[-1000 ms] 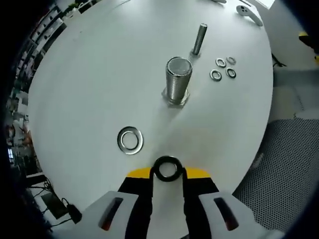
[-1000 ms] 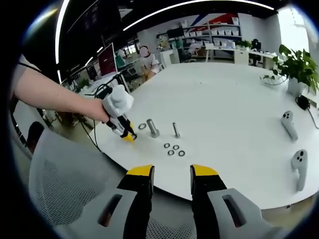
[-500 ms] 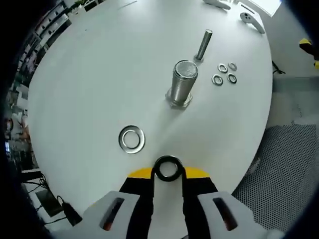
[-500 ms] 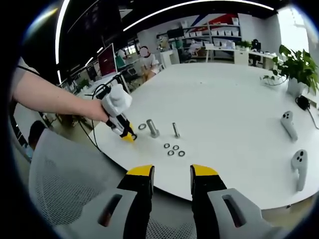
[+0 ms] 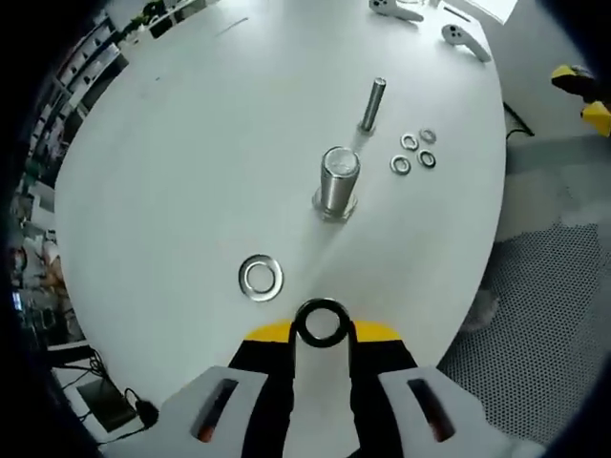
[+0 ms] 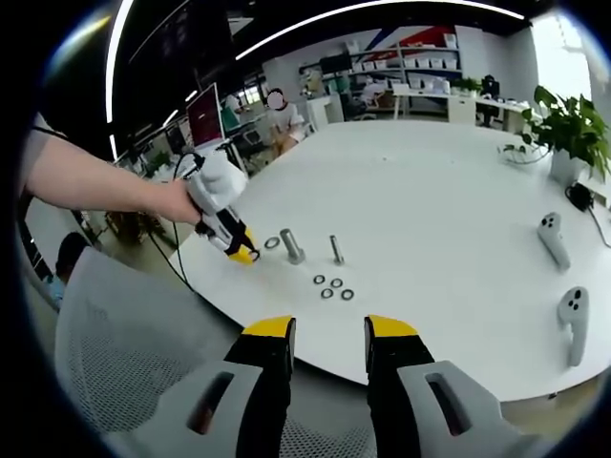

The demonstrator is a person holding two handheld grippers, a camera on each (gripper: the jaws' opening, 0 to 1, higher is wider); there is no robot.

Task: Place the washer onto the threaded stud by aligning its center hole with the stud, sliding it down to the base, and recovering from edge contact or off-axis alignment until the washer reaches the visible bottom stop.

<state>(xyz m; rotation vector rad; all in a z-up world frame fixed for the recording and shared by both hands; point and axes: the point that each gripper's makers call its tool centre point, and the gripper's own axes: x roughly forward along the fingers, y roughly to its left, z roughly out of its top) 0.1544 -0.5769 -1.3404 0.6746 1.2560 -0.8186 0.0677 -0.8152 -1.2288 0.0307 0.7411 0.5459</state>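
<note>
A dark ring washer sits upright between the yellow tips of my left gripper, which is shut on it. The gripper hangs above the white table, short of the thick threaded stud, which stands upright on its hex base. In the right gripper view a hand holds the left gripper just left of that stud. My right gripper stands open with nothing between its fingers, off the table's near edge.
A silver washer lies flat near the left gripper. A thin stud and several small washers sit past the thick stud. Two white controllers lie at the right and a potted plant behind them. A mesh chair stands beside the table.
The left gripper has lifted away from the table with the washer still in it, so the studs and washers look smaller. The right gripper has not moved.
</note>
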